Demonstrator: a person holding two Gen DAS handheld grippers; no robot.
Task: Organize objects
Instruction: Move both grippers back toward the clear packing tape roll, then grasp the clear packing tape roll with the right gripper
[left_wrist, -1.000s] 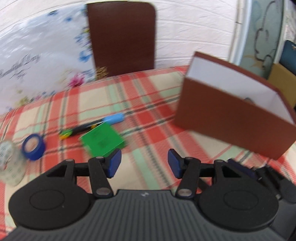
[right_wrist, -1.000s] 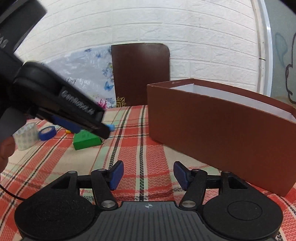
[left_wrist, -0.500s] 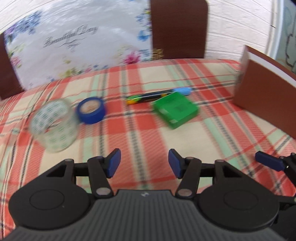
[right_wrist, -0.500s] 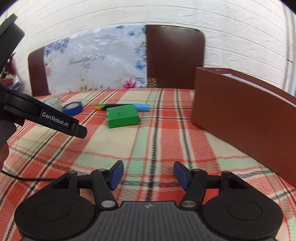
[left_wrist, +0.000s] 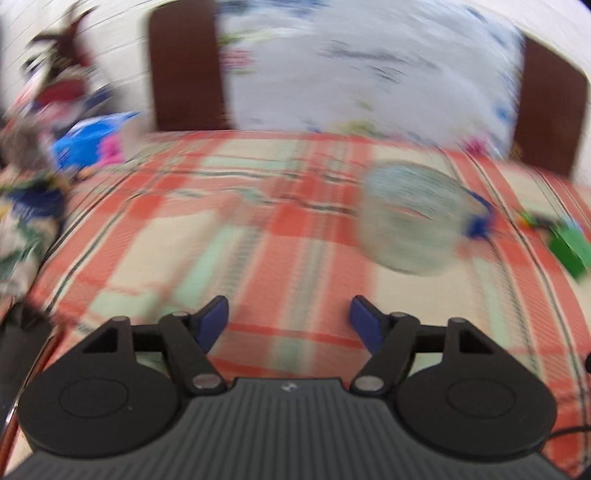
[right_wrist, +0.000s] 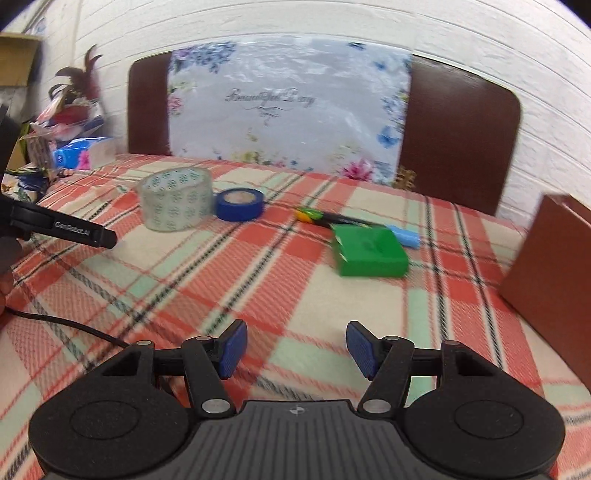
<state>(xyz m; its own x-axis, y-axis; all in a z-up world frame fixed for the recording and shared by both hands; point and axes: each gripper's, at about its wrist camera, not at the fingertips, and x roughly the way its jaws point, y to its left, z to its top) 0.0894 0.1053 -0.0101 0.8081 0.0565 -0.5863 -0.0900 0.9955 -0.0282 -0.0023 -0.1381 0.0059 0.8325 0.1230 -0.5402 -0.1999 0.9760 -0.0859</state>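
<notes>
On the plaid tablecloth lie a clear patterned tape roll (right_wrist: 176, 199), a blue tape roll (right_wrist: 239, 204), a marker with a blue cap (right_wrist: 354, 222) and a green box (right_wrist: 369, 251). The brown box (right_wrist: 550, 273) stands at the right edge. My right gripper (right_wrist: 293, 349) is open and empty, low over the cloth in front of the green box. My left gripper (left_wrist: 288, 321) is open and empty; its view is blurred, with the clear tape roll (left_wrist: 410, 218) ahead to the right, then the blue roll (left_wrist: 478, 221) and green box (left_wrist: 569, 251). The left gripper's finger (right_wrist: 66, 230) shows at the left.
Two brown chair backs (right_wrist: 458, 136) and a flowered plastic sheet (right_wrist: 284, 107) stand behind the table. Clutter with a blue tissue pack (right_wrist: 83, 151) sits off the table's far left corner. A black cable (right_wrist: 66, 326) trails over the cloth at the left.
Both views have swung left. The brown box has slid to the right edge of the right view and out of the left view. Both grippers stay open.
</notes>
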